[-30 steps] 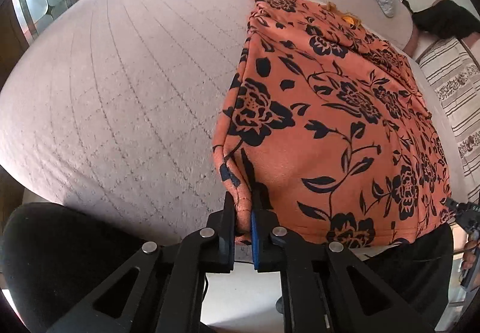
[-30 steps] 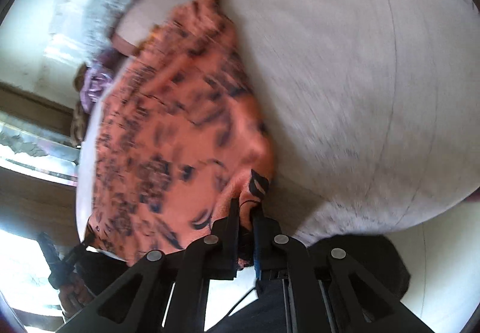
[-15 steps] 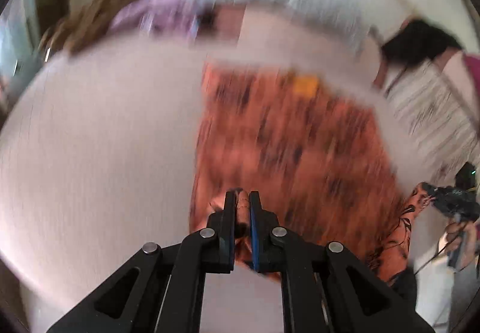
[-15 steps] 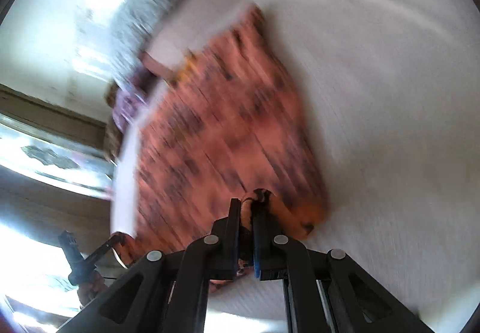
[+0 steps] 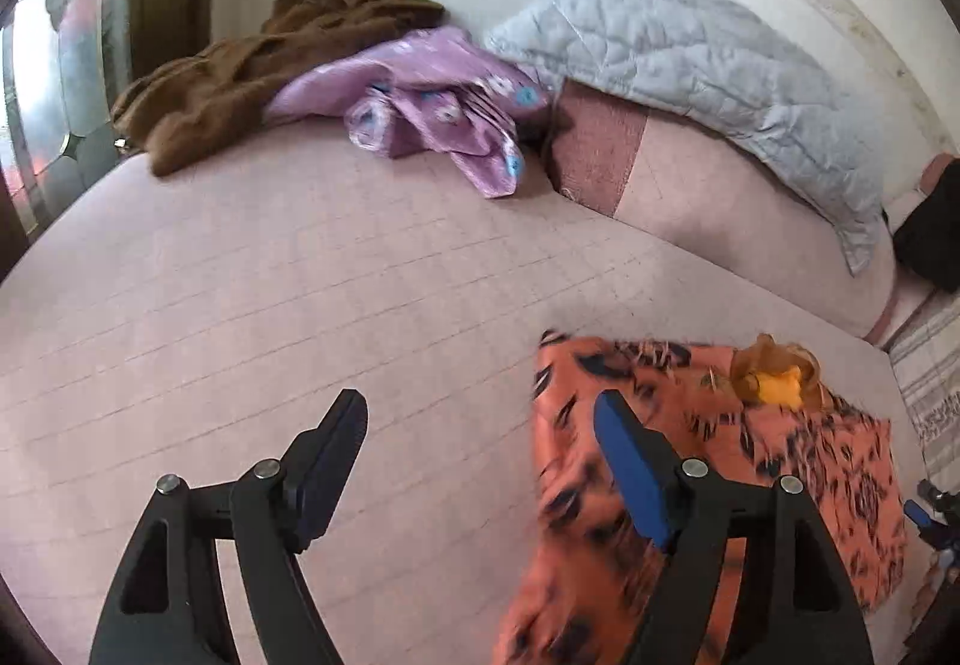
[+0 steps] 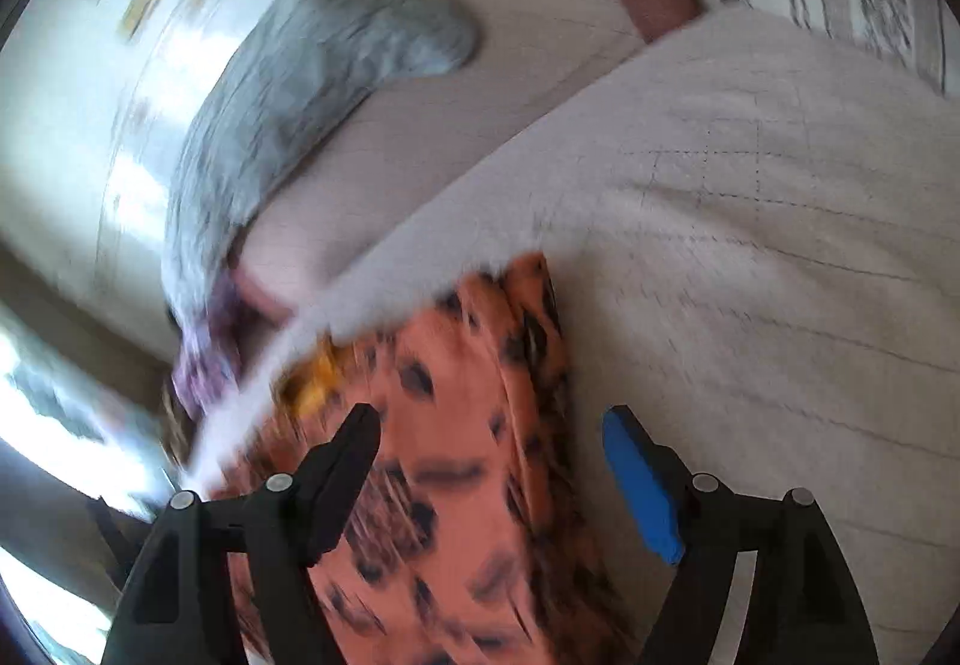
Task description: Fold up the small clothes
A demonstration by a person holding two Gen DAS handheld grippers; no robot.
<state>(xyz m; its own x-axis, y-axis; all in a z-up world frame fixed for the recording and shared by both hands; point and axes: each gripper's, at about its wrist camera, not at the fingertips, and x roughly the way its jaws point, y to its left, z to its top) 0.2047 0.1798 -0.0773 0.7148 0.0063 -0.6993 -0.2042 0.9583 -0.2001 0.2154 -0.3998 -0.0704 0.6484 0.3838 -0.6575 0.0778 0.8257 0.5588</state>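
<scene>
The left gripper [image 5: 480, 425] had just been opening; its jaws stood spread wide with nothing pinched, only the pink quilted bedspread [image 5: 300, 293] showing in the gap. The orange floral garment [image 5: 780, 461] lay flat on the bedspread at about four o'clock in the left wrist view, behind the blue-padded finger [image 5: 630, 467], with a yellow-orange tuft [image 5: 777, 374] near its far edge.

The right gripper [image 6: 489, 425] had also just been opening, jaws apart and gripping nothing. In the blurred right wrist view the orange floral garment [image 6: 468, 425] lay under and between the fingers, reaching from six o'clock up toward the centre; whether the cloth touched either pad was hard to tell through the blur.

Toward twelve o'clock in the left view a grey quilted pillow [image 5: 690, 47], a purple patterned cloth [image 5: 444, 107] and a brown garment [image 5: 252, 59] sat along the far side of the bed, well apart from the orange piece.
</scene>
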